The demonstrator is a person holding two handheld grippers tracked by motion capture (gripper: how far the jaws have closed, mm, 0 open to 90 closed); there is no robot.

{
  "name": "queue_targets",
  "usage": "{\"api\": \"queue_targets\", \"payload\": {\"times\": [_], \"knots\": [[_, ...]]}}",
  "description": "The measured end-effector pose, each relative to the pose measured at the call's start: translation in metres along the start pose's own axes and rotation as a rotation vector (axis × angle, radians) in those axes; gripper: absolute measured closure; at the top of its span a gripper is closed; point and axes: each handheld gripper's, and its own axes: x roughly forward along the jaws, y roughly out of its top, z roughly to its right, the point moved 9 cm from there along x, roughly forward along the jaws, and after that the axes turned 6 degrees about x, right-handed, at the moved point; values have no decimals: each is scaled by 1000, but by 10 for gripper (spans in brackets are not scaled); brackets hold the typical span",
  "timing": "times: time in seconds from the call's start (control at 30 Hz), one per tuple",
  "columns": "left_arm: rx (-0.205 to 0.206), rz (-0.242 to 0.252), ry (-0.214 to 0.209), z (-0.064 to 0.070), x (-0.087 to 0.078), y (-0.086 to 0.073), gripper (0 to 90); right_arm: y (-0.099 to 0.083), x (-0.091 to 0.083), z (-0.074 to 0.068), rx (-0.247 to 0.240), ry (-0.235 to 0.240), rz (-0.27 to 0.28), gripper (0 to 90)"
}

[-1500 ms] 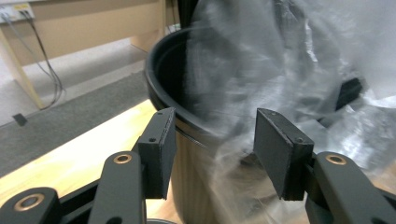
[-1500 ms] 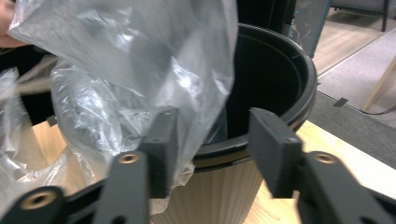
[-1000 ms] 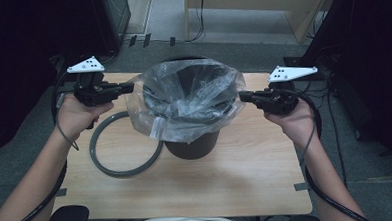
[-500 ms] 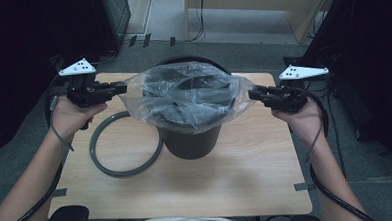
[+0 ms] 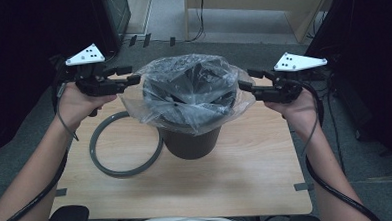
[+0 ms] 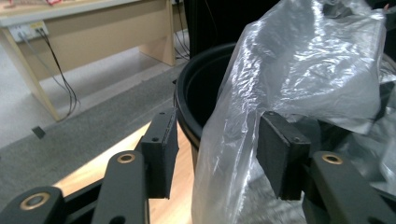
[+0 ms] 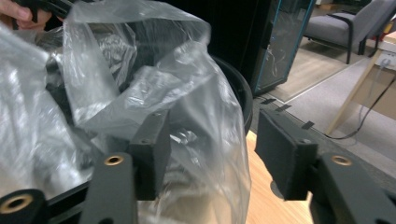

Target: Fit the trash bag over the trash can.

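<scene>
A dark round bin point(image 5: 190, 141) stands in the middle of the wooden table point(image 5: 237, 179). A clear plastic bag point(image 5: 183, 98) lines it, and its mouth is draped out over the rim. My left gripper point(image 5: 128, 75) is at the bin's left rim. In the left gripper view this gripper point(image 6: 215, 149) is open, with the bag's film point(image 6: 303, 60) hanging in the gap beside the bin's rim point(image 6: 196, 93). My right gripper point(image 5: 246, 79) is at the right rim. In the right gripper view it point(image 7: 210, 144) is open too, and the bag point(image 7: 140, 60) lies over its left jaw.
A grey ring point(image 5: 93, 147) lies flat on the table left of the bin, under my left forearm. A wooden desk leg point(image 5: 305, 15) and cables stand on the carpet beyond the table. Dark cabinets flank both sides.
The bag's mouth has spread wider and its edges now hang down over the bin's rim. Both grippers swung outward, then came back in slightly toward the rim.
</scene>
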Motion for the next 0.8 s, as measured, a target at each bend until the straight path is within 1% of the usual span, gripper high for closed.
{"api": "queue_targets", "payload": {"times": [0.03, 0.07, 0.1, 0.13, 0.17, 0.2, 0.23, 0.27, 0.3, 0.33, 0.37, 0.43, 0.5, 0.6, 0.73, 0.8], "knots": [[4, 1, -2, -1, 2, 2, 511, 1, 2, 1, 3, 1, 2, 477], [5, 5, -3, -1, 4, 4, 523, 3, 5, 3, 7, 2, 3, 503], [-1, 13, -9, -2, 6, 6, 527, 5, 7, 4, 15, 4, 5, 517], [-3, 14, -12, -3, 8, 8, 529, 7, 10, 6, 23, 8, 9, 544], [0, 12, -10, -3, 9, 9, 553, 8, 12, 7, 30, 7, 6, 599], [1, 9, -10, -4, 11, 10, 597, 9, 14, 8, 34, 9, 5, 630], [-1, -1, -8, -5, 14, 11, 610, 10, 16, 9, 37, 10, 2, 660], [-13, -9, -14, -6, 16, 11, 680, 10, 19, 11, 42, 11, -12, 710], [-28, -17, -15, -7, 19, 11, 711, 9, 22, 12, 41, 9, -25, 724], [-31, -23, -10, -9, 21, 11, 753, 9, 26, 14, 38, 3, -40, 788], [-35, -36, -2, -11, 24, 10, 792, 8, 28, 15, 36, -1, -51, 806], [-45, -50, 9, -16, 30, 8, 849, 7, 34, 20, 32, -25, -73, 851], [-58, -59, 22, -21, 35, 6, 880, 7, 38, 23, 38, -37, -80, 871], [-75, -78, 28, -27, 43, 1, 894, 6, 43, 31, 53, -60, -86, 878], [-96, -99, 42, -34, 54, -7, 897, 3, 53, 44, 97, -79, -90, 879], [-113, -104, 44, -37, 60, -11, 897, 1, 58, 48, 118, -87, -89, 878]]}}
